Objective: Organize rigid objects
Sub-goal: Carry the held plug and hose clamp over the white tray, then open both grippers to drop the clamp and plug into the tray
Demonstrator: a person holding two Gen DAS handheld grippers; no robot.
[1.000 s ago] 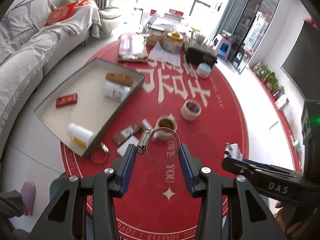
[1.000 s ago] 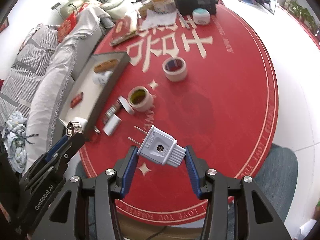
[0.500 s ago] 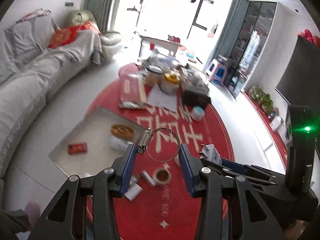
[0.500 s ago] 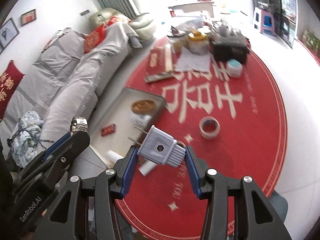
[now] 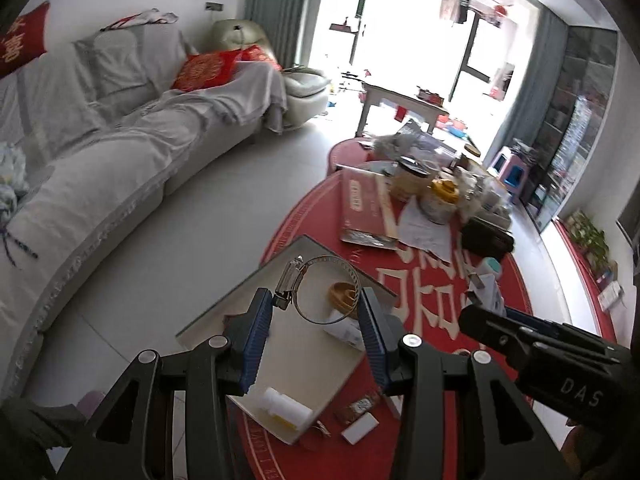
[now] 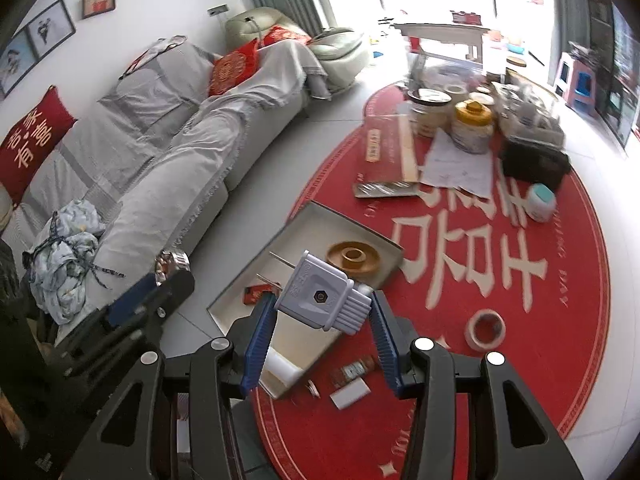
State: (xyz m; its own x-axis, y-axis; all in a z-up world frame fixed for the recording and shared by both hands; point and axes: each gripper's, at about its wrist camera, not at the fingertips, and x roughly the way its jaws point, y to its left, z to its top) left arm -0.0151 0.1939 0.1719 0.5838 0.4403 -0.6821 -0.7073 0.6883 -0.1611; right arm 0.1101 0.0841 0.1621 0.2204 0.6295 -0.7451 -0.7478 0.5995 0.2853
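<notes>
**Both grippers loaded above the tray**

Your left gripper (image 5: 316, 312) was closed on the thin silver metal hose clamp (image 5: 322, 290), pinched across its ring, screw housing up-left; it looked light, springy and slippery. Your right gripper (image 6: 322, 316) clamped the pale grey plastic two-pin plug (image 6: 320, 296) by its ribbed sides: rigid, light, easy. Its long axis ran up-left, pins leading. Both hung above the shallow grey rectangular tray (image 6: 344, 222) on the red rug

Metal hose clamp (image 5: 324, 289) is a thin open ring, held up above the tray (image 5: 236, 300). White two-prong plug (image 6: 322, 299) too, prongs aimed at the tray.
</notes>
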